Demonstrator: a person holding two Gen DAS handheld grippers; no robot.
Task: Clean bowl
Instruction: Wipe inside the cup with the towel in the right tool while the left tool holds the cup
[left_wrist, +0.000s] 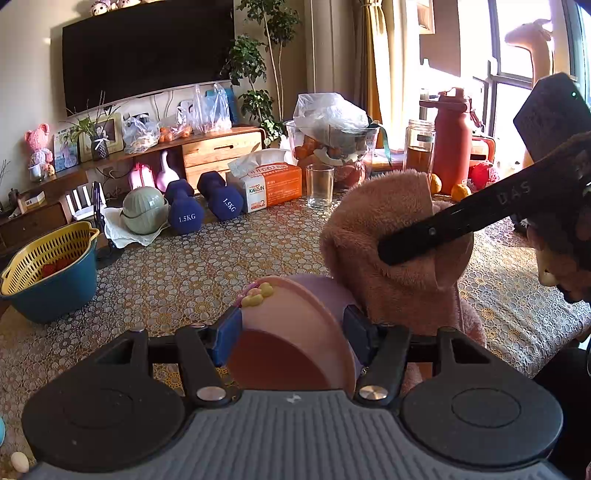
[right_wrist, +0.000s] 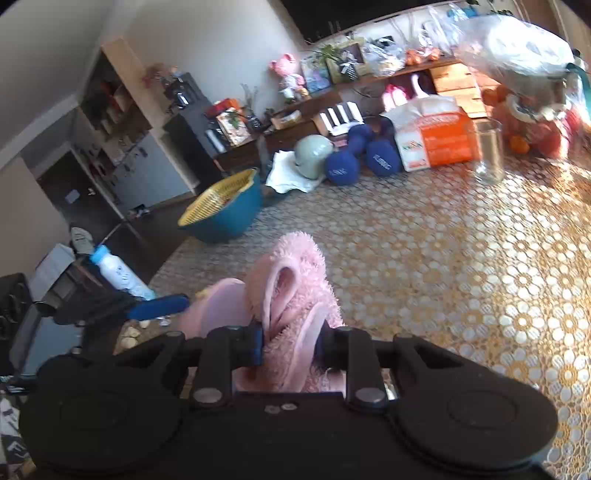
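At 9 o'clock in your left wrist view a basin (left_wrist: 48, 291) with a yellow strainer sits on the counter (left_wrist: 207, 266), which wears a lace-patterned cloth. Going right, at about 11 o'clock, a green pot (left_wrist: 143, 209) rests on a white rag, touching two dumbbells (left_wrist: 201, 206), with a tissue box (left_wrist: 267, 183) beside them. A glass (left_wrist: 320, 185) stands at 12 o'clock, in front of a bagged fruit bowl.

Your left gripper (left_wrist: 291, 332) is clamped on the bowl (left_wrist: 291, 325): the blue pads press its pink rim from both sides, holding it on edge at 6 o'clock, just above the counter. A small yellow ornament sits on the rim near the left pad.

At 2 o'clock the towel (left_wrist: 391, 258) is bunched against the bowl's far side, touching it. Your right gripper (left_wrist: 388, 251) reaches in from 3 o'clock, one black finger lying across the towel.

In your right wrist view, your right gripper (right_wrist: 291, 345) is closed narrowly on the towel (right_wrist: 291, 295), the fluffy pink folds squeezed between its pads at 6 o'clock. The bowl (right_wrist: 221, 306) shows just left of the towel, touching it, with a blue pad of your left gripper (right_wrist: 159, 306) at 8 o'clock. The basin (right_wrist: 221, 210) is at 11 o'clock and the glass (right_wrist: 489, 151) at 2 o'clock.
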